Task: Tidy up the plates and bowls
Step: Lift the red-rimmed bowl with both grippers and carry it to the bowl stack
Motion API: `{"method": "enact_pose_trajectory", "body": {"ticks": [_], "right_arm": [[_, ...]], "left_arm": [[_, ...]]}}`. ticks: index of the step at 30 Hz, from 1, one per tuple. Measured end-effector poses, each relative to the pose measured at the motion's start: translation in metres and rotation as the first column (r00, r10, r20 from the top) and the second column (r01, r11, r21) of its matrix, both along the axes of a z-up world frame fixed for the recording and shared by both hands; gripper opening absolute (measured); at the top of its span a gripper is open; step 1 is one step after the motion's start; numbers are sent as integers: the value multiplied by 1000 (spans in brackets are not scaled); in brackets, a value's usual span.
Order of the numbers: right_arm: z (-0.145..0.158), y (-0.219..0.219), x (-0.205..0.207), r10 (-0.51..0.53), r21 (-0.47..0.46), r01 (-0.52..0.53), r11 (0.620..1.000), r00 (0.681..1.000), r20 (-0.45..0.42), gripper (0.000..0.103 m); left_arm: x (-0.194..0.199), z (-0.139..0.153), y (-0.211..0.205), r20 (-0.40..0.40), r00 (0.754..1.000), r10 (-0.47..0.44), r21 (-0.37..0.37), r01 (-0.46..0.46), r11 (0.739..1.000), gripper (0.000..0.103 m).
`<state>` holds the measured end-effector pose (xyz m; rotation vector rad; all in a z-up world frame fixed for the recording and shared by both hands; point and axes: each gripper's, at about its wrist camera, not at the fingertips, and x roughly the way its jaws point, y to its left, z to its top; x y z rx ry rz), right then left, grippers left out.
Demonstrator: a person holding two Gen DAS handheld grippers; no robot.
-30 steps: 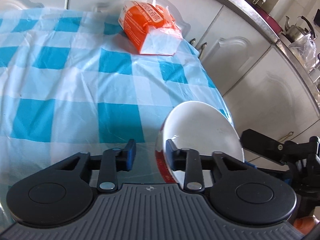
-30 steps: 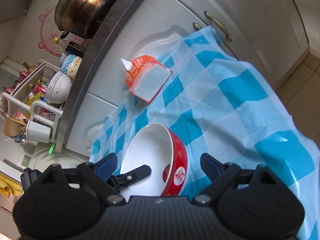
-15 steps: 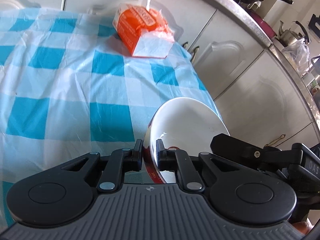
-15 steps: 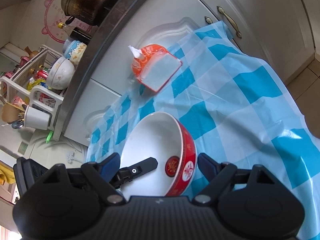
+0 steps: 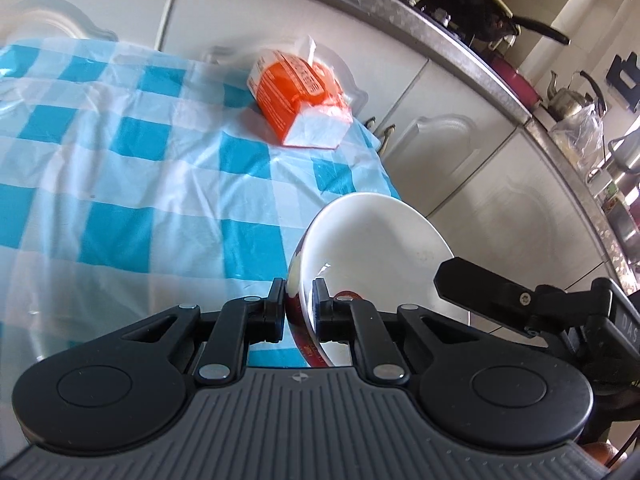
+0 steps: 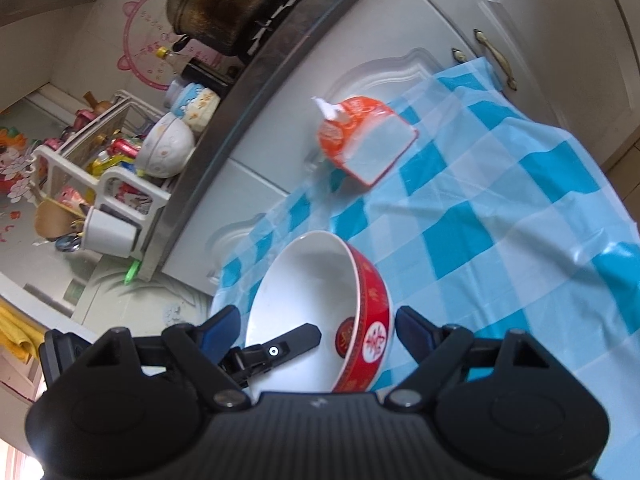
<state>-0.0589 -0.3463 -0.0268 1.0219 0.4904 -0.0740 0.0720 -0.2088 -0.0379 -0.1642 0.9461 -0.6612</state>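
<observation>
Readable marks were few. The red bowl (image 6: 370, 312) carried white Chinese characters in round medallions on its outer wall, seen in the right wrist view; the nearest looked like a "longevity" sign, though I could not be sure. The orange packet (image 5: 298, 94), far on the checked cloth, bore lines of white Chinese print too small to read. At the right edge of the left wrist view, the right gripper's body (image 5: 624, 322) showed the letters "DAS", cut off by the frame. The pink wall sticker (image 6: 150, 46) held illegible pink writing.
</observation>
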Motion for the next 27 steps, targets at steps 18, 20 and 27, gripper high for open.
{"method": "enact_pose_trajectory", "body": {"ticks": [18, 20, 27], "right_arm": [[33, 80, 9, 98, -21, -97, 995, 994, 43, 86], [37, 91, 11, 115, -28, -114, 993, 992, 46, 86], [49, 131, 25, 184, -42, -182, 982, 981, 65, 86]], "left_arm": [[-33, 33, 97, 24, 996, 88, -53, -87, 995, 10], [-36, 35, 112, 23, 995, 102, -59, -100, 993, 10], [-49, 49, 163, 38, 985, 167, -78, -164, 983, 10]]}}
